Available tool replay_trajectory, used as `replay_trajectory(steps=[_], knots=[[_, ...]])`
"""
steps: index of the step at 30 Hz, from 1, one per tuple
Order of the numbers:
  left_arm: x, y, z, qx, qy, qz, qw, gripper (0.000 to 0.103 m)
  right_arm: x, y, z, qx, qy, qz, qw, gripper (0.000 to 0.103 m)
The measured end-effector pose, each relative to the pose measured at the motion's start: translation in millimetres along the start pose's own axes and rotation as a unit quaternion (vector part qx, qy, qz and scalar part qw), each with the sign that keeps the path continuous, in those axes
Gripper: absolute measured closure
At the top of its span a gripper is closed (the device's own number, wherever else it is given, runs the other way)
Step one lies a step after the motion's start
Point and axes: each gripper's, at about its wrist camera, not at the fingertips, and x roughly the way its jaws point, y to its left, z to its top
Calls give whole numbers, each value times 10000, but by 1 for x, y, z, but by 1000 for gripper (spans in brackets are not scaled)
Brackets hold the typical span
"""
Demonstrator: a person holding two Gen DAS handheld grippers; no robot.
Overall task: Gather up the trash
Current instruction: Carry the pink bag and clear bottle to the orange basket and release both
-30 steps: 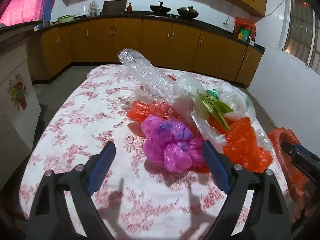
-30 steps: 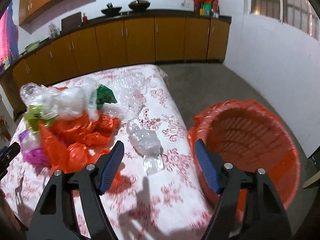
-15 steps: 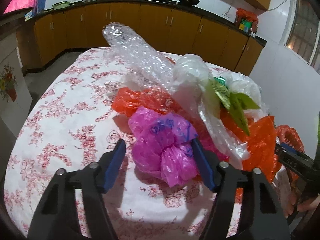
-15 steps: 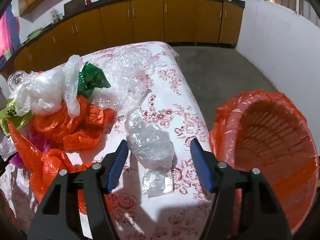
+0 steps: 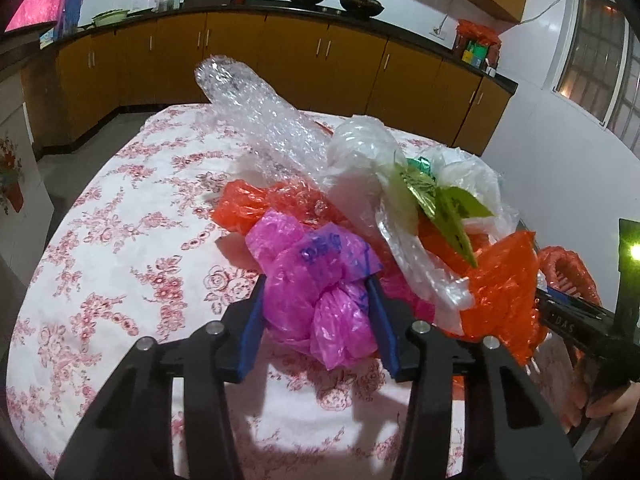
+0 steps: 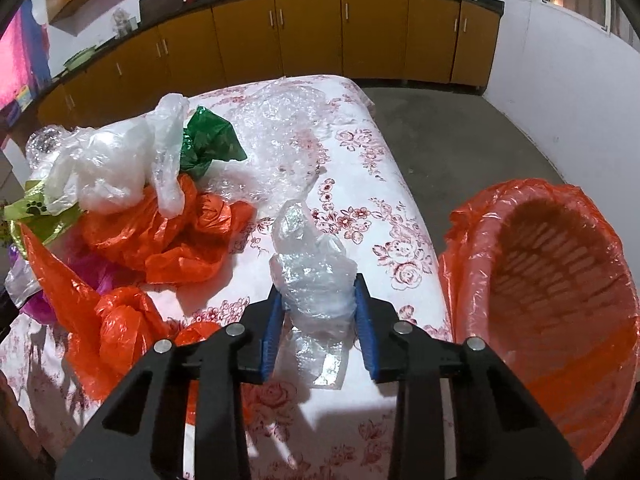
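Note:
A crumpled pink plastic bag (image 5: 320, 272) lies at the near edge of a trash pile on the flowered tablecloth (image 5: 120, 240). My left gripper (image 5: 316, 292) is closing on it, and both blue pads touch its sides. In the right wrist view, a crumpled clear plastic wad (image 6: 312, 264) sits between the blue pads of my right gripper (image 6: 318, 296). Its jaws are closing too and press on the wad's flanks. An orange-lined basket (image 6: 560, 280) stands just right of the table's edge.
The pile holds orange bags (image 6: 160, 232), a bubble wrap roll (image 5: 256, 112), white bags (image 5: 368, 152) and green foil (image 6: 212, 140). More bubble wrap (image 6: 288, 128) lies flat behind the wad. Kitchen cabinets (image 5: 280, 64) line the far wall. A hand (image 5: 612, 404) shows at the right edge.
Both grippers came forward and down onto the trash. The left jaws narrowed around the pink bag, and the right jaws narrowed around the clear wad.

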Motion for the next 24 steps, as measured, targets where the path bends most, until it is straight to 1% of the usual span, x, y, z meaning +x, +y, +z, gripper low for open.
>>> replay_trajectory(steps=[9,14,19,24], knots=[[-43,17,-5,-77,-251,55,9996,56,-28,-5,-6,62,-179,64,9998,69],[-69,22,-4,-130,-482,154,9986,55,-48,-13,-9,158,-320,105,9993,69],[-90,20,4,-165,-727,160,9971,55,-65,-25,-10,271,-444,104,9986,69],[-111,6,10,-80,-947,50,9955,55,-85,-34,-13,333,-562,80,9978,69]])
